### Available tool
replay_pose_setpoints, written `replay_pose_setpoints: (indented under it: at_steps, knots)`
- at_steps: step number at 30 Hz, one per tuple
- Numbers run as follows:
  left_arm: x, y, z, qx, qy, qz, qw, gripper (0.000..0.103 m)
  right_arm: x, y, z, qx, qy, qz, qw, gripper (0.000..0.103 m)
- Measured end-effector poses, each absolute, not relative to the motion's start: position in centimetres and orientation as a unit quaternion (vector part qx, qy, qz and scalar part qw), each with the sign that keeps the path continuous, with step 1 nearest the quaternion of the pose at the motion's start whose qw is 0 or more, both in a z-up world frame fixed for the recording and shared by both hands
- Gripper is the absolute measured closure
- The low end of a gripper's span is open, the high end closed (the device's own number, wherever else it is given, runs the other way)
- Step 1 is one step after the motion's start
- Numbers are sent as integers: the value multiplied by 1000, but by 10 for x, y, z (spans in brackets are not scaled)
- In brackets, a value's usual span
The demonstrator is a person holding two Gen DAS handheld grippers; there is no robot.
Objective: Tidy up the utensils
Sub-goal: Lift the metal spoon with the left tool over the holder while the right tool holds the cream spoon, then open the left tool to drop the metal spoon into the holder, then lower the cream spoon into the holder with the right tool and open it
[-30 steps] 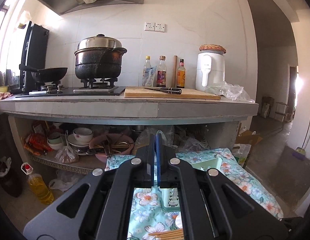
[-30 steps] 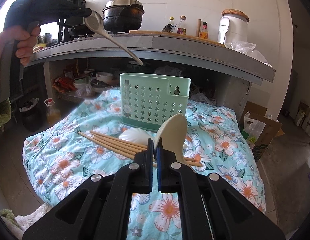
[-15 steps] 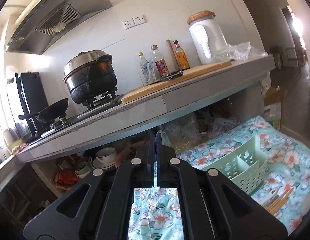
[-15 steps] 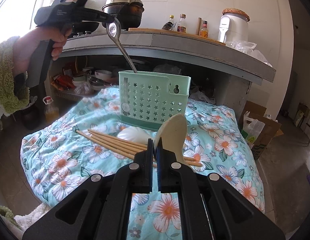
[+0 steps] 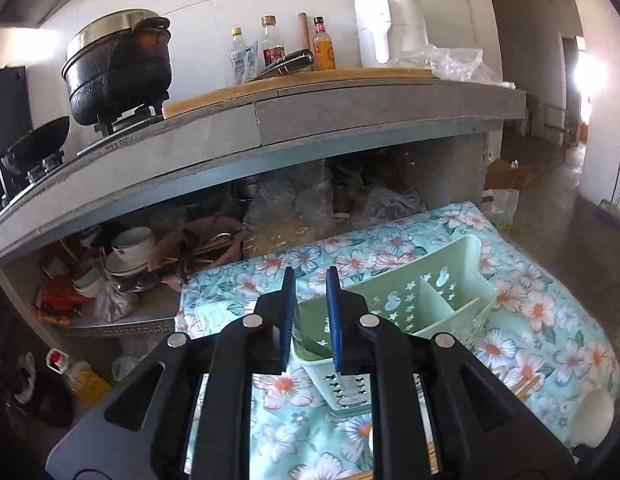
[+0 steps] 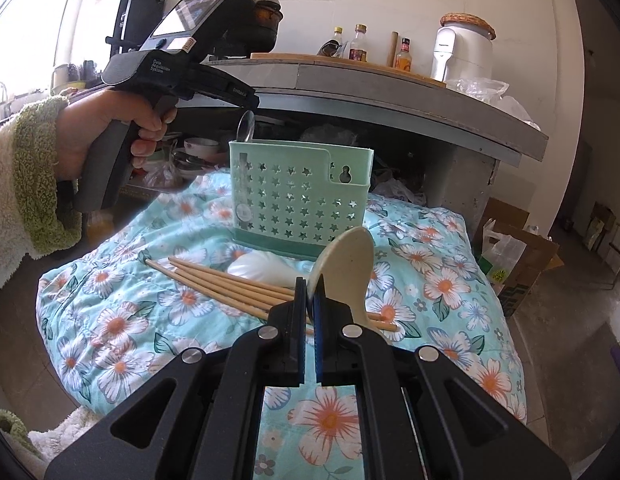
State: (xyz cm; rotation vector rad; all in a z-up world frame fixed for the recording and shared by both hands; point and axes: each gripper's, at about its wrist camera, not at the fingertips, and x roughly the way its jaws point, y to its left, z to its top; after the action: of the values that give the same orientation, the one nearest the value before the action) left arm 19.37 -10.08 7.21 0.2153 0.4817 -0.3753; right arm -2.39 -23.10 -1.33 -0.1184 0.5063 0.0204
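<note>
The step in hand appears to be the drop of a metal spoon (image 6: 246,132) into the green utensil caddy (image 6: 300,196), which stands upright on the floral cloth (image 6: 110,312). The spoon is seen with its bowl above the rim and its handle down inside the leftmost compartment. The left gripper (image 5: 309,312) is held just above that end of the caddy; its jaws have just been opening and now stand narrowly apart, with nothing pressed between the pads — the spoon seems released. The right gripper (image 6: 309,312) is closed on a beige rice paddle (image 6: 346,268), raised just over the cloth in front of the caddy. Wooden chopsticks (image 6: 230,288) and a white spoon (image 6: 262,270) lie on the cloth, not yet stowed. Next, the left gripper would need to be lifted clear — then the paddle can be carried to a free compartment.
</note>
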Motion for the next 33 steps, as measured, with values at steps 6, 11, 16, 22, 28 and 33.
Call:
replay_pose_setpoints:
  at_steps: [6,11,16,22,28,33]
  knots:
    - [177,-75,85,27,211,-200,956,74,-17,-250,-2,-12,254,28,967,100]
    - [153,-45,85,-22,204,-200,958,64,-1,-286,26,74,239,76,965,100]
    - [123,-23,69,-36,217,-192,956,53,29,-318,63,145,193,130,962,100]
    - [89,-8,40,-32,248,-183,951,37,80,-340,95,204,136,188,951,100]
    - [62,7,18,-35,265,-169,949,26,135,-350,95,254,127,221,933,100]
    - [48,18,6,-33,272,-150,950,22,166,-343,82,249,142,212,934,100]
